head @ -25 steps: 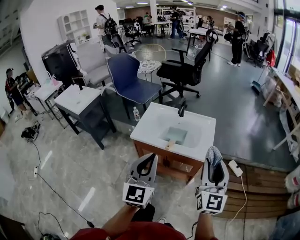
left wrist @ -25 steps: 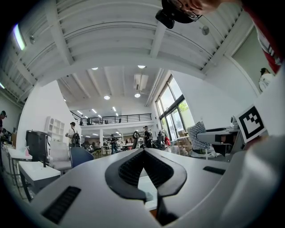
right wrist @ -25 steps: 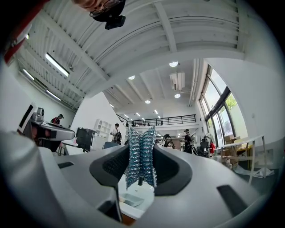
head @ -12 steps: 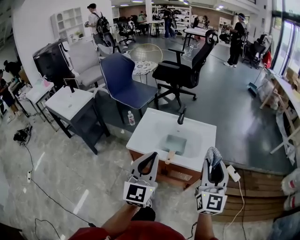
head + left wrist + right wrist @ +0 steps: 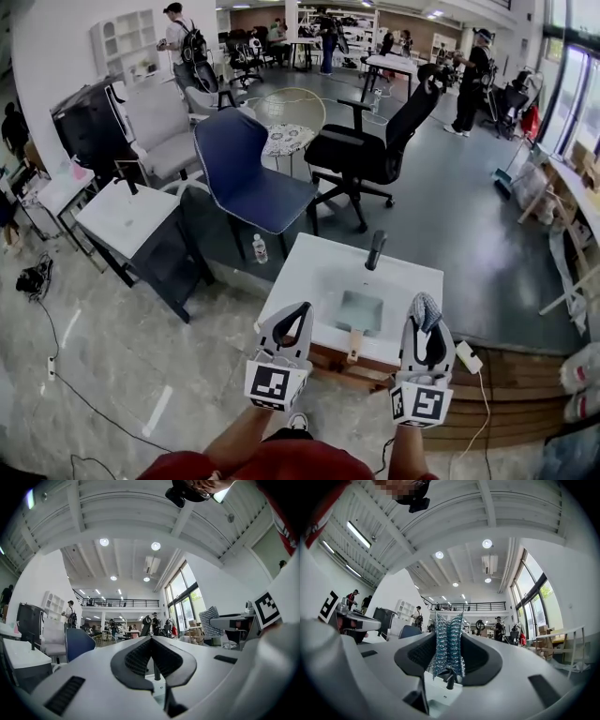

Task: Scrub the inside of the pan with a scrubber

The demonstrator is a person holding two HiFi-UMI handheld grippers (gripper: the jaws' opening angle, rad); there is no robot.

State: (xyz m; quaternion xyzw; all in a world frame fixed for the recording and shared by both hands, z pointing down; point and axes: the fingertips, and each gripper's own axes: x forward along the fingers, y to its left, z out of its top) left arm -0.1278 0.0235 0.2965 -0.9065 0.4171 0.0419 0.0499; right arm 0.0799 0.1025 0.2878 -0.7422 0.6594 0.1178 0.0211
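Head view: two grippers. The left gripper (image 5: 299,313) is closed and empty; the right gripper (image 5: 426,323) pinches one scrubber (image 5: 423,303). One pan (image 5: 355,342) lies in the sink (image 5: 305,272) just ahead. Left gripper view: jaw tips touching, nothing between them. Right gripper view: only here does the scrubber's silvery mesh show.

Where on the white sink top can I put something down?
Bare counter left of the basin; a narrower strip on its right. Crowded: the pan sits in the basin, its handle crosses the front rim, the faucet stands behind.

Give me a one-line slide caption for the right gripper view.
Right gripper clamps a silvery mesh scrubber upright between its jaws, a black faucet ahead.
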